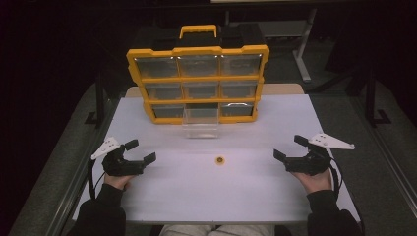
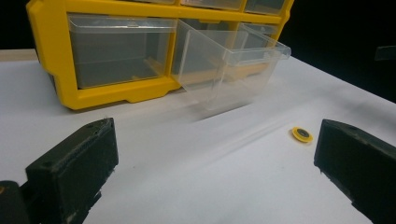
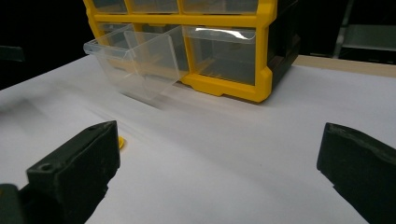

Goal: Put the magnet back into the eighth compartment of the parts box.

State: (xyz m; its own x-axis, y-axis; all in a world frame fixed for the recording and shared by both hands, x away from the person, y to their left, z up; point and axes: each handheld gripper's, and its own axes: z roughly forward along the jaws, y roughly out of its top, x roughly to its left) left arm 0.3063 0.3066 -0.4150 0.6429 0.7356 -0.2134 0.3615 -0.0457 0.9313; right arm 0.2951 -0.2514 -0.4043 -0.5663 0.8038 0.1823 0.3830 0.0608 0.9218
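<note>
Yellow disc [image 1: 220, 160] btwn hand-held grippers.

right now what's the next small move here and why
Probably bring the right gripper in toward the small yellow disc and lower its open fingers around it. The disc lies alone on the white table between both open grippers, apart from either, and the clear middle bottom drawer of the yellow organizer is pulled out, seemingly ready to receive it.
</note>
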